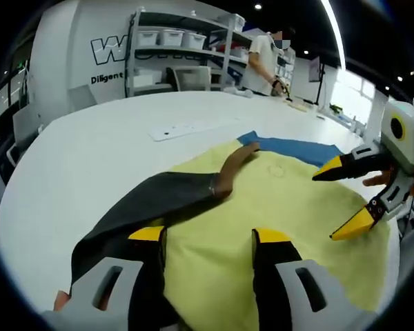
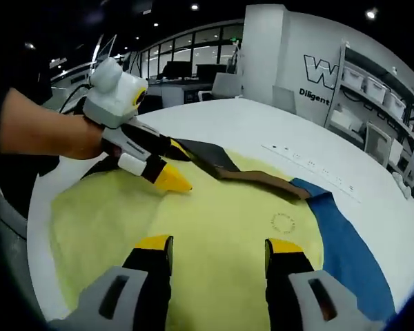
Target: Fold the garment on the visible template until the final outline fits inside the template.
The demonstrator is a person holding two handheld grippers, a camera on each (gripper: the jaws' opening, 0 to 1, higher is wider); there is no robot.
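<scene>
A yellow garment point(image 1: 276, 207) lies spread flat on the white round table point(image 1: 90, 152), with a black part point(image 1: 159, 200) and a brown band point(image 1: 234, 165) folded across its top. It covers most of a blue template point(image 1: 297, 148), of which a strip shows beyond it. My left gripper point(image 1: 208, 236) stands open low over the garment, its left jaw above the black part. My right gripper point(image 1: 338, 203) comes in from the right, open, above the yellow cloth. In the right gripper view, the right gripper point(image 2: 219, 243) is open over the garment point(image 2: 214, 214). The hand-held left gripper point(image 2: 178, 165) hovers by the black part point(image 2: 200, 155), and the template point(image 2: 352, 255) shows at right.
A white power strip point(image 1: 186, 127) lies on the table beyond the garment, also seen as the strip point(image 2: 310, 169). Metal shelves with bins point(image 1: 186, 41), a chair point(image 1: 192, 77) and a standing person point(image 1: 262, 62) are behind the table. The table edge point(image 2: 38, 227) runs close to the garment.
</scene>
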